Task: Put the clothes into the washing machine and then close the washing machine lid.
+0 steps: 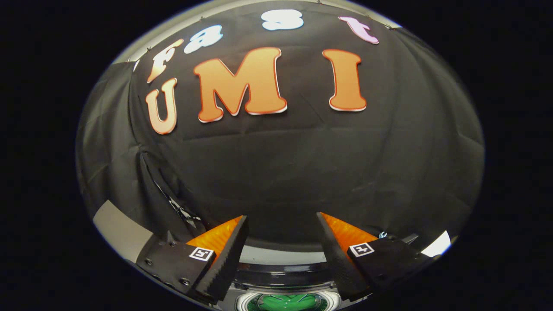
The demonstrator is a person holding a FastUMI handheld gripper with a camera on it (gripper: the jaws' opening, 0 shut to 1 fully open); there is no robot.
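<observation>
Washing machine [283, 276] sits low between the tongs' fingers, right beneath the gap, only its curved top edge and a strip of pale rim on show; below that rim a round opening with something green [290, 302] inside it peeks up, and whether that is cloth already in the drum or part of the machine itself, I cannot tell; the tongs [283, 224] are released, fingers spread wide with nothing between them, aimed level at the booth wall [302, 164] well beyond; so no garment is in the grip, and my read is that this is a between-moves moment, either before a garment is fetched or before the lid gets tended to; the next move calls for tipping the tongs down toward the machine, since whatever needs doing lies under the fingers; the lid cannot be made out, the clothes likewise, the machine's body is cut off below the fingers; off beyond the left finger a pale surface [121, 231] shows, too partial to name.
</observation>
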